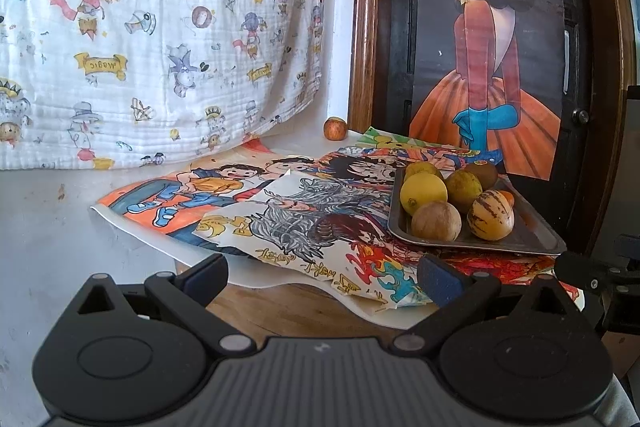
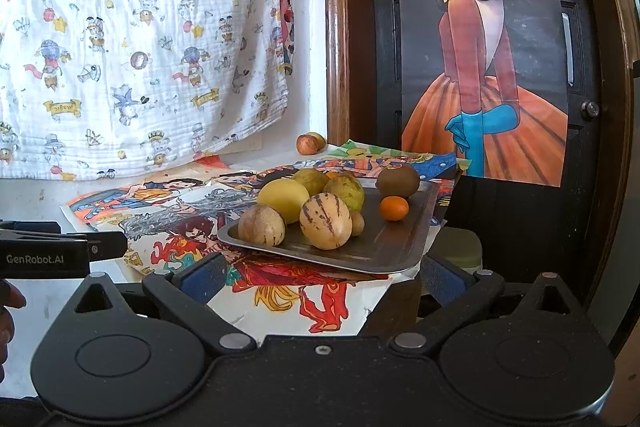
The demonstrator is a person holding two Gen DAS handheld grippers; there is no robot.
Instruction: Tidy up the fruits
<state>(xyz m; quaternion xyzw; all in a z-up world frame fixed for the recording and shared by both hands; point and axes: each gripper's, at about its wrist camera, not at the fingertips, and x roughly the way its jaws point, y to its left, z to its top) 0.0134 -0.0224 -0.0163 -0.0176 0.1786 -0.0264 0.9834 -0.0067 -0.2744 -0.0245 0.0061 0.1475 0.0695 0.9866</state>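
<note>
The hanging cartoon-print cloth (image 1: 160, 39) carries mirrored "magic" banners. Below, colored drawings (image 1: 280, 211) cover the table. On them sits a metal tray (image 2: 384, 247) holding a lemon (image 2: 284, 199), striped pepino melon (image 2: 326, 221), kiwi (image 2: 398, 180) and small orange (image 2: 394, 208). An apple (image 1: 335, 128) lies apart by the wall. Left gripper (image 1: 324, 275), marked "GenRobot.AI", and right gripper (image 2: 320, 273) both gape, holding nothing.

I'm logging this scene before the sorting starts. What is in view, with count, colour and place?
tray: one, dark metal, on the drawings at the table's right
striped melon: one, cream with purple stripes, tray front
lemon: one, yellow, tray left
kiwi: one, brown, tray back
small orange: one, orange, tray middle
apple: one visible here, red-yellow, table's far corner
drawings: several, multicoloured, spread on table
left gripper: fingers apart, nothing held
right gripper: fingers apart, nothing held
</note>
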